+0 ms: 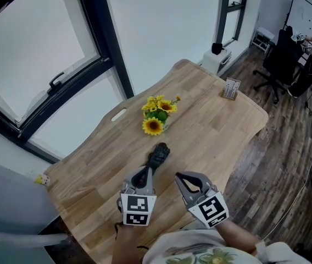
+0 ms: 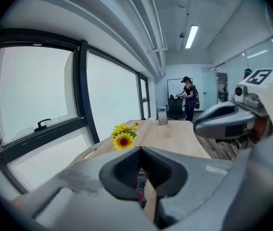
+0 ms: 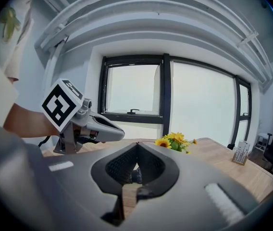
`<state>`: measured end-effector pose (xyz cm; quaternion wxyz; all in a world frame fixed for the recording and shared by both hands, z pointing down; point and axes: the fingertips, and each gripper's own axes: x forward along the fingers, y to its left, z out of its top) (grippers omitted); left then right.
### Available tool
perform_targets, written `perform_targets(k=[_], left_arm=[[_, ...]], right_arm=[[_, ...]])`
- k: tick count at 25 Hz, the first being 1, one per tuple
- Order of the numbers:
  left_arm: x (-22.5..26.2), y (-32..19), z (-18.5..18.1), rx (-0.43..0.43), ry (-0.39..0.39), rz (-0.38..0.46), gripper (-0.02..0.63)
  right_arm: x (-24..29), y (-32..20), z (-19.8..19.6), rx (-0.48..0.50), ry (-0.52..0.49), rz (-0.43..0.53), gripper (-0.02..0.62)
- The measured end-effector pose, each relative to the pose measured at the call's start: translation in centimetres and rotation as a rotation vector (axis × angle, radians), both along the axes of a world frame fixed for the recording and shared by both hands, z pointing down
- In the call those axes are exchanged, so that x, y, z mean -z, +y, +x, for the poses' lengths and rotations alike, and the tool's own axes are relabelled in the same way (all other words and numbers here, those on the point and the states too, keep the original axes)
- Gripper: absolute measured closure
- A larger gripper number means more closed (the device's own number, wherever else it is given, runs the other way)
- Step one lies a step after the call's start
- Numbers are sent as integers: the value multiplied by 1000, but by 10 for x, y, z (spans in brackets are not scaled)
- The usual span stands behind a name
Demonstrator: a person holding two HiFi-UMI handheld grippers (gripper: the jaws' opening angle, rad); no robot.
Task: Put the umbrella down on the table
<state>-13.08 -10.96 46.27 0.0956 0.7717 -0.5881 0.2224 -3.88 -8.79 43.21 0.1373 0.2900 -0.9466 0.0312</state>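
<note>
Umbrella (image 1: 159,154): folded, dark, lying on the table (image 1: 216,131), near side of the sunflowers (image 1: 157,114).
Long axis: runs near to far, tilted slightly right.
Left tongs (image 1: 143,174): pressed together, apparently empty, at the umbrella's near end.
Right tongs (image 1: 179,176): pressed together, empty, just right of it.
Nearer hand: left.

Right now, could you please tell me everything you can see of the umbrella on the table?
The umbrella is small, black and folded shut, and its material looks like bunched cloth. It lies flat on the wooden table, on the near side of the sunflowers and apart from them. Its near end runs behind the tip of the shut left gripper, so I cannot tell whether they touch.
</note>
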Motion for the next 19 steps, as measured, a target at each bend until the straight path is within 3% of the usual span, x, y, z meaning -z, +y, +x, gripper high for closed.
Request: perform_targets(k=[19], left_arm=[[12, 12, 3, -8, 22, 16, 600]], right_arm=[[6, 10, -2, 20, 12, 35, 597]])
